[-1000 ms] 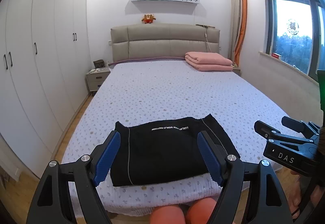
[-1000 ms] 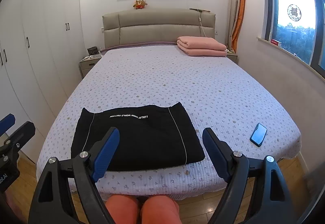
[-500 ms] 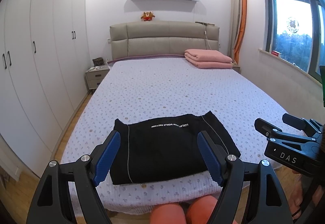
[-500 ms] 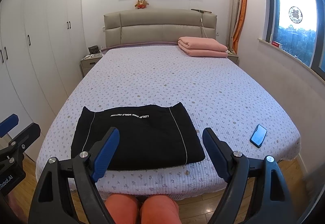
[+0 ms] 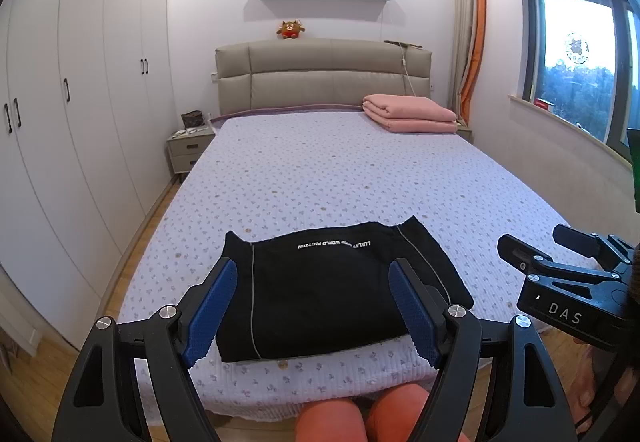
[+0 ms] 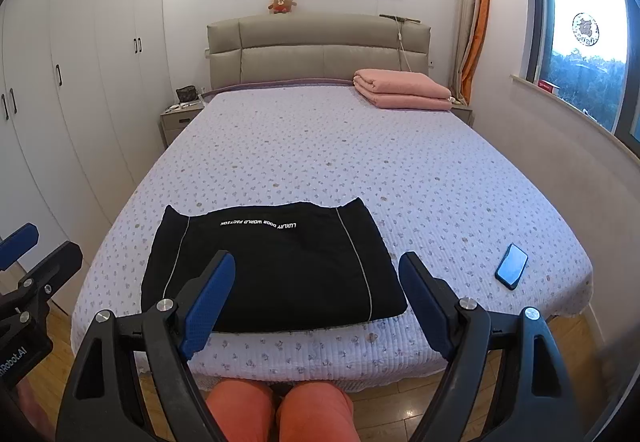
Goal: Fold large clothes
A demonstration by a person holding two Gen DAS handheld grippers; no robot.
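Evidently finished, I hold the left gripper (image 5: 312,306) and right gripper (image 6: 316,302) spread and empty above the folded black garment (image 6: 276,266), squared near the bed (image 6: 360,145) edge for reach.

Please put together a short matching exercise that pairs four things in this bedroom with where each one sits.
Things:
1. black folded garment
2. pink folded blanket
3. smartphone
4. plush toy

Places:
A. on top of the headboard
B. near edge of the bed, in front of both grippers
C. far right corner of the bed, by the headboard
D. near right part of the bed, apart from the garment

Pairs: 1-B, 2-C, 3-D, 4-A
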